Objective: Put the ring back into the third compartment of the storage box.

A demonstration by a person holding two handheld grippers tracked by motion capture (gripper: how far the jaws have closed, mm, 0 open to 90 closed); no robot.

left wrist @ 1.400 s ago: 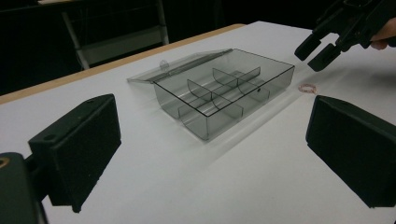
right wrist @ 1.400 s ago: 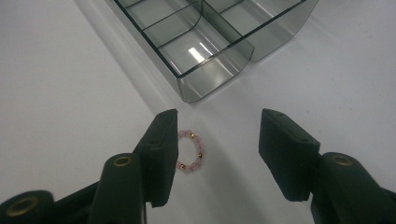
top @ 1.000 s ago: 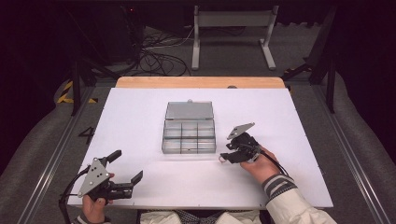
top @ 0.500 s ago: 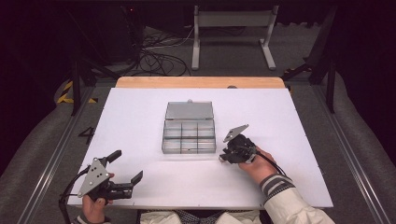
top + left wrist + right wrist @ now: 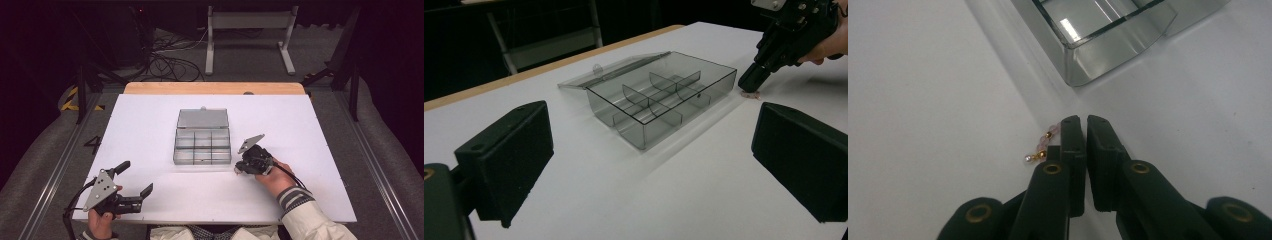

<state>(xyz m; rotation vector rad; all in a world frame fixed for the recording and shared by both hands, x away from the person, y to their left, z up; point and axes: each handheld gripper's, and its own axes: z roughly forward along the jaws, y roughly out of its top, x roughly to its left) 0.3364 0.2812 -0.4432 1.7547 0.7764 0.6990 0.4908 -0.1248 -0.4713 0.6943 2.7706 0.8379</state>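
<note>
over on the left, the left gripper [image 5: 134, 186] sits low at the near edge of the white table [image 5: 150, 130], held in the person's left hand [image 5: 100, 222], and its jaws are spread wide with nothing but bare tabletop between them; in the left gripper view the two black pads [image 5: 506, 160] stand far apart, framing the scene ahead. moving to the middle, there's the clear smoky compartment box [image 5: 202, 145], lid [image 5: 203, 118] thrown open and lying flat behind it, the dividers showing and the cells looking bare from here. now to the right of the box, just off its near right corner, the right gripper [image 5: 239, 169] is tipped down with its tips on the table, the right hand [image 5: 272, 175] behind it, striped cuff showing. its jaws have just been closing and now stand pressed nearly together; in the right gripper view a small pink and gold beaded piece [image 5: 1042, 147] lies on the table right against the outer side of one jaw, poking out beside it. whether any of it is actually caught in the narrow gap, i can't tell. from the left gripper view that pink bit [image 5: 750, 93] peeks out at the tip of the right gripper, close to the box's corner.
</note>
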